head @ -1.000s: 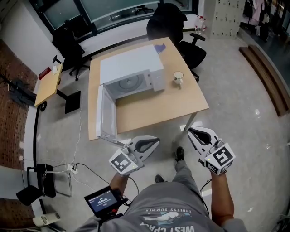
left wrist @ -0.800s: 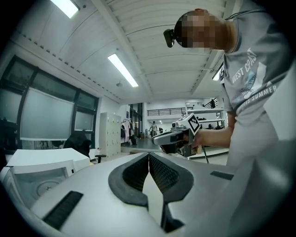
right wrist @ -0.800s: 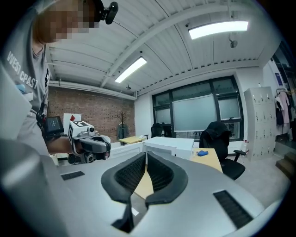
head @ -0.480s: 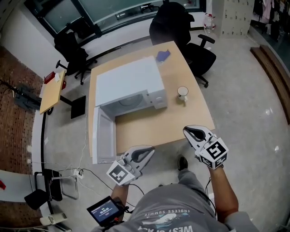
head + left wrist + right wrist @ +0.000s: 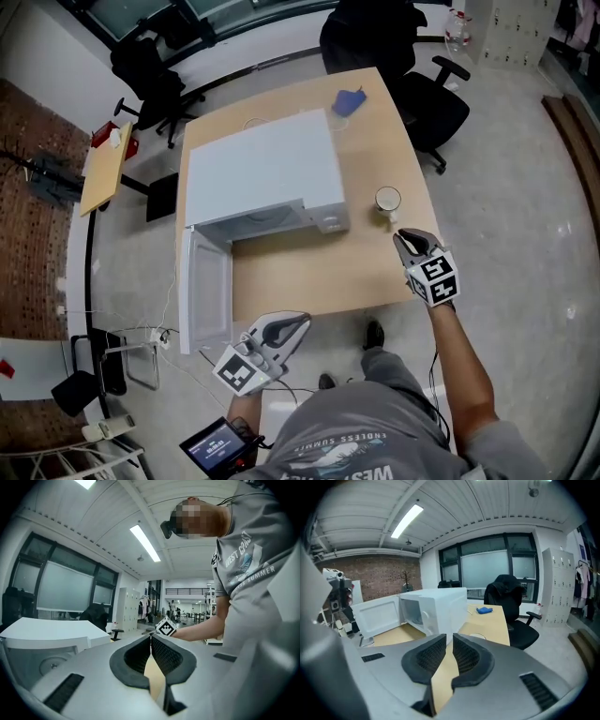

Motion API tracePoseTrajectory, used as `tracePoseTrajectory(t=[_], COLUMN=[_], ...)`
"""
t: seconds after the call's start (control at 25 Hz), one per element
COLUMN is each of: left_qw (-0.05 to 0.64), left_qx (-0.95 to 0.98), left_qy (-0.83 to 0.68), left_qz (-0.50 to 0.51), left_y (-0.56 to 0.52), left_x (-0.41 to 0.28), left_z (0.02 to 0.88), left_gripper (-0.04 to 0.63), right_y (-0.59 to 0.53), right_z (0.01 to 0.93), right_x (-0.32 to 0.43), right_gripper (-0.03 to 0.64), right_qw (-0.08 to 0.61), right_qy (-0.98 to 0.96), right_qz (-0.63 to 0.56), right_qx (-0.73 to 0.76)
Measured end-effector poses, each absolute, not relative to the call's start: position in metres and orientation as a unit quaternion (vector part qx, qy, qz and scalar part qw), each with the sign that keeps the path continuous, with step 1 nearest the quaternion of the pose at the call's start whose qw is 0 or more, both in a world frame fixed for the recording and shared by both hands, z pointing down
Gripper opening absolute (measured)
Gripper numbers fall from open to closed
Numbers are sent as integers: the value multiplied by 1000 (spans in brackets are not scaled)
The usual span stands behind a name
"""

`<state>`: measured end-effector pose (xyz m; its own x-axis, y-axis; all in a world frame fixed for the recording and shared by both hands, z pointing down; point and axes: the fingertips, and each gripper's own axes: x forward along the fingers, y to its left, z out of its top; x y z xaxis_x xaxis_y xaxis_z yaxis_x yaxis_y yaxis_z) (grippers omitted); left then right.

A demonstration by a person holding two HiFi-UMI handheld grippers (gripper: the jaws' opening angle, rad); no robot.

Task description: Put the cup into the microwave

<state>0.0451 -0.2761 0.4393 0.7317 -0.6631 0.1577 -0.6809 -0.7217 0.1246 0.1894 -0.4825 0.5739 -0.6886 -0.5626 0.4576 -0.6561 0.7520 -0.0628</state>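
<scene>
Black ribbed pads [image 5: 425,660] of the right gripper [image 5: 403,234] sit almost together w/ only a thin slit at the tips. They have just parted a hair, and nothing is btwn them. This gripper reaches over the near right part of the pale wood table [image 5: 309,277], tips aimed at the far side.

Just beyond the tips, apart from them, stands the cup [image 5: 387,200]. It is white and upright, long axis vertical, mouth facing up. Its handle seems to point toward the near edge, i.e. toward the gripper. The cup is on the table's right side, just right of the microwave [image 5: 262,164].

The microwave is a white box mid-table w/ its opening facing near. Its door [image 5: 206,291] is swung fully open at the left and reaches toward the near edge.

The left gripper [image 5: 305,322] has its pads [image 5: 165,654] pressed together at the tips and holds nothing. It hangs just off the table's near edge, right of the open door's near end.

At the far side a blue cloth [image 5: 349,101] lies on the table. A black office chair [image 5: 433,98] stands at the far right corner.
</scene>
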Motion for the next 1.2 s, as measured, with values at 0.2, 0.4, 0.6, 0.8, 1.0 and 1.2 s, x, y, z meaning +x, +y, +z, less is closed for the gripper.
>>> tracePoseTrajectory(t=[0.2,0.4,0.6,0.8,1.0,1.2], left_qw=[104,124,136,140,141,133], left_qx=[914,901,893,890,887,887], left_qy=[-388,-411,-425,-429,-434,-436], left_qz=[56,63,65,70,73,71], left_y=[-294,-304,-311,-313,-309,-301], left_x=[36,28,22,21,17,13], left_z=[454,467,476,481,484,476], left_gripper=[23,25,25,25,25,25], right_y=[-538,-568,-582,-586,-574,-548], right_z=[655,715,748,752,733,694], right_x=[196,195,186,186,186,190], right_gripper=[106,121,126,78,77,77], right_qw=[270,317,346,329,295,264], right_qy=[-884,-863,-851,-848,-859,-872], right_qz=[144,161,164,182,201,196], right_qx=[352,358,359,374,366,362])
